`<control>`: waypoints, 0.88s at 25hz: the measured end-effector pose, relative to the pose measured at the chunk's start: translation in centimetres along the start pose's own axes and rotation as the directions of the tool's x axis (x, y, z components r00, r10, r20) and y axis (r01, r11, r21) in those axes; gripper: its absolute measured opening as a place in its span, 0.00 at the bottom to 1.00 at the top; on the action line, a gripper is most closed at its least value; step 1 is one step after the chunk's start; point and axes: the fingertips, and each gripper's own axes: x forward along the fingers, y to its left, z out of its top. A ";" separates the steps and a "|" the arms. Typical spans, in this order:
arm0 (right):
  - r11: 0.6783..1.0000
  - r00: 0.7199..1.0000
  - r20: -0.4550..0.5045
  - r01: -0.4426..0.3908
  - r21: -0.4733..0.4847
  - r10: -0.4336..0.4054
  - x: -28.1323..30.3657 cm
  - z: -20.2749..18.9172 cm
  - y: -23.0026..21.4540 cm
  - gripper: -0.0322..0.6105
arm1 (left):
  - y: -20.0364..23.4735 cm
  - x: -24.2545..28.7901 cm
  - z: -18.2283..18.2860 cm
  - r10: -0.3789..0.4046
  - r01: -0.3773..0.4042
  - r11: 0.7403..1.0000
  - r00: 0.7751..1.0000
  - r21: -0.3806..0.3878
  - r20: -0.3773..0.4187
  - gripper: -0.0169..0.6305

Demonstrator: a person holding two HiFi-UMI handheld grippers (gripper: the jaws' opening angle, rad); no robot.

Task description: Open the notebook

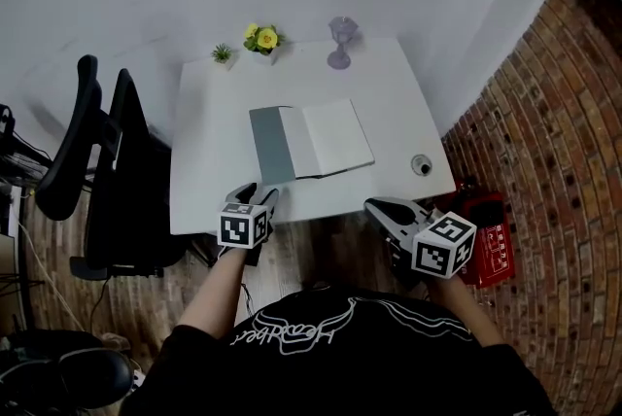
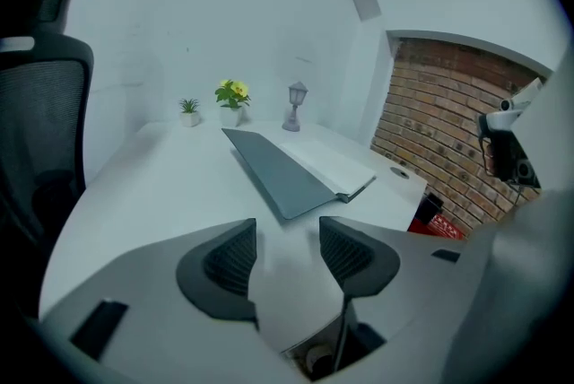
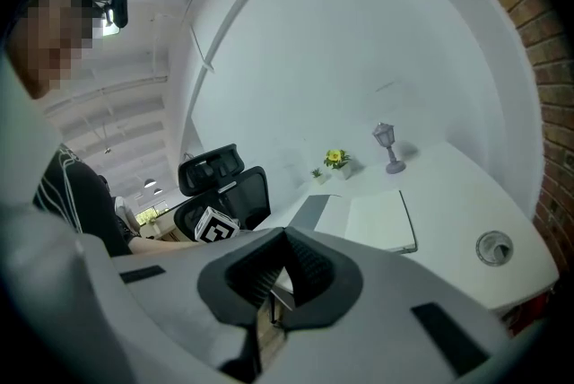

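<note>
White rectangular table (image 1: 209, 166) set against a white wall. The grey-covered notebook (image 1: 311, 142) lies open and flat near the table's middle. Its grey cover (image 1: 270, 145) is folded out to the left and the blank white pages (image 1: 335, 137) face up on the right. The spine runs roughly near-to-far, slightly skewed.

Left gripper (image 1: 257, 194) sits at the table's near edge, just near and left of the notebook, pointing toward it. It is apart from the notebook, not touching. In the left gripper view its claw (image 2: 287, 240) stands open, the dark ribbed pads (image 2: 231, 258) parted, with only bare tabletop between them. The notebook (image 2: 300, 171) lies beyond the tips.

Right gripper (image 1: 375, 207) is off the table's near edge, to the near right, well apart from the notebook. In the right gripper view its claw (image 3: 285, 239) is closed pad to pad with nothing held. The notebook (image 3: 377, 221) is visible past it.

Along the far edge, left to right:
- small green plant in a white pot (image 1: 223, 52)
- yellow flowers in a white pot (image 1: 262, 39)
- pale lilac lantern-shaped ornament on a stem (image 1: 339, 41)

Round metal cable grommet (image 1: 421, 164) in the near right corner of the tabletop. Black mesh office chair (image 1: 107, 161) to the table's left. Red-brown brick wall (image 1: 549, 142) on the right, with a red box (image 1: 491, 239) low beside it.
</note>
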 end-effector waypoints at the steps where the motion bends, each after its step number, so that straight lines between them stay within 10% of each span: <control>1: 1.000 1.000 -0.002 0.001 -0.007 -0.001 -0.2 -0.1 0.0 0.05 | -0.1 -0.2 -0.1 0.000 0.000 1.000 1.000 -0.001 0.004 0.39; 11: 1.000 1.000 0.020 -0.013 -0.024 0.014 -2.9 -0.5 1.2 0.05 | -7.2 -6.5 2.1 -0.122 0.123 0.992 0.987 -0.002 0.102 0.45; 22: 0.987 0.990 0.072 -0.112 -0.119 0.121 -7.2 0.3 6.0 0.05 | -21.7 -15.6 5.0 -0.438 0.432 0.899 0.873 0.079 0.214 0.27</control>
